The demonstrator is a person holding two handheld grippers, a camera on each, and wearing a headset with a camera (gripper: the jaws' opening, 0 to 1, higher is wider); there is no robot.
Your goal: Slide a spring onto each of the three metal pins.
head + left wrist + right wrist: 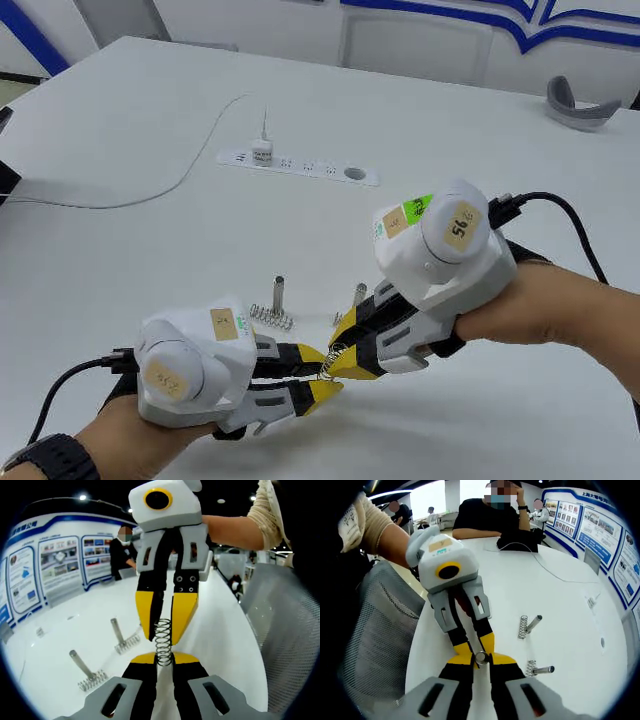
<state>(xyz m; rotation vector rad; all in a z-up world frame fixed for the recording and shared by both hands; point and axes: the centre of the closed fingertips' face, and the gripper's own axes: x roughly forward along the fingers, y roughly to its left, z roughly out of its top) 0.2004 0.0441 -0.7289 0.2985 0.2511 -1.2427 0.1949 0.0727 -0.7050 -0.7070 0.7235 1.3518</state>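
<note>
Left tongs (161,661) are pinching the near end of a spring (162,641), jaws nearly together with just the coil between them. Right tongs (163,629) are facing them tip to tip, jaws narrowed onto the far end of the same coil, so both are gripping it. In the head view the held spring is sitting at about 6 o'clock from frame centre, with the left tongs reaching in from its 8 o'clock and the right from its 2 o'clock. Whether a pin is sitting inside the coil, I cannot tell. First pin (278,293) is standing upright on the tabletop (150,230) at 11 o'clock of the held spring, with first loose spring (272,318) lying against its base. Second pin (360,293) is standing at 1 o'clock, with second loose spring (338,319) lying just beside it. Power strip (300,167) is lying well beyond at 12 o'clock.
</note>
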